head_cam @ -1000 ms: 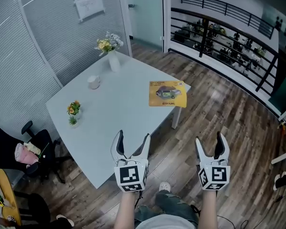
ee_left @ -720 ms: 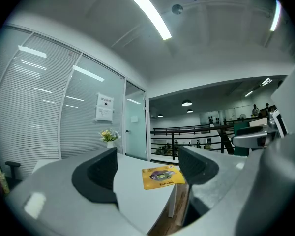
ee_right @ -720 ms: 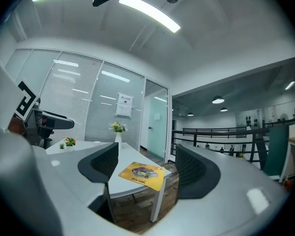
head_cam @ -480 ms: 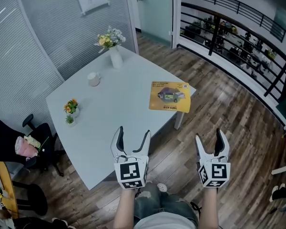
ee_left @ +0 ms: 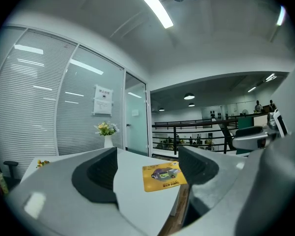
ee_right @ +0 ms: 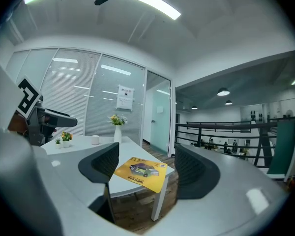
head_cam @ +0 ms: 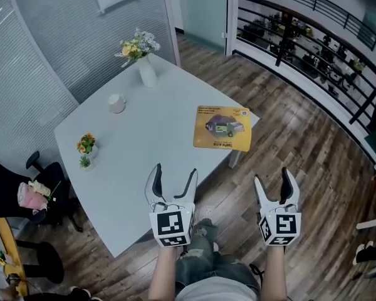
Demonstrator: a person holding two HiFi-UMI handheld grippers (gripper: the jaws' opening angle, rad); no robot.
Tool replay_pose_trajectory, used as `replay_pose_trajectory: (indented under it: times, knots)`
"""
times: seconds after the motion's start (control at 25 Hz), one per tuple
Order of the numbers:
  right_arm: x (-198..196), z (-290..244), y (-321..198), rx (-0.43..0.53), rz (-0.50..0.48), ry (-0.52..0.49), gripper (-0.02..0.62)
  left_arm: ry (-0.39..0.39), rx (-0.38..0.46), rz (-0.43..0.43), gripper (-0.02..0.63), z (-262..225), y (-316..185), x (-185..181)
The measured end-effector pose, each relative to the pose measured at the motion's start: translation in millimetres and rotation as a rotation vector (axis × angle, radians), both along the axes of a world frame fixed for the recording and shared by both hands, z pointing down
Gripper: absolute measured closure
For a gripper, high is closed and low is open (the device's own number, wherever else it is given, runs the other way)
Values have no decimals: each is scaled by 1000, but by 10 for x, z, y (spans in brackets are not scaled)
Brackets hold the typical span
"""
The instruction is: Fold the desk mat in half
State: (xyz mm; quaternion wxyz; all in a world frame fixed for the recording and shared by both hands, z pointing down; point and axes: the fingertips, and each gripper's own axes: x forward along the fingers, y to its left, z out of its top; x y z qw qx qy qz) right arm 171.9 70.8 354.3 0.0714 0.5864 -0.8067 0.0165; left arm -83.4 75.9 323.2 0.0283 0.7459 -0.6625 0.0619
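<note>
A yellow desk mat (head_cam: 222, 128) with a printed picture lies flat near the right corner of the pale grey table (head_cam: 144, 149); its far right edge hangs a little over the table's edge. The mat (ee_left: 163, 175) shows between the left gripper's jaws and the mat (ee_right: 141, 172) between the right gripper's jaws, well ahead of both. My left gripper (head_cam: 172, 175) is open over the table's near edge, nothing in it. My right gripper (head_cam: 273, 182) is open over the wooden floor, short of the table.
A white vase of flowers (head_cam: 144, 64), a white cup (head_cam: 116, 103) and a small potted plant (head_cam: 85, 149) stand on the table's far and left parts. A black office chair (head_cam: 25, 199) stands at the left. A railing (head_cam: 313, 49) runs along the right.
The view has shifted a little nearer to the table and leftward. Both grippers stay open and hold about the same place in the picture.
</note>
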Motion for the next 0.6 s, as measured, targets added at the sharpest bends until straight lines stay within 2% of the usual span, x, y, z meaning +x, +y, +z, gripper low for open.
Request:
replay_pose_trajectory:
  times: [0.6]
  knots:
    - [-145,140,-1294,-38,36,32,233,-6,-25,81,233,179,-1421,-12]
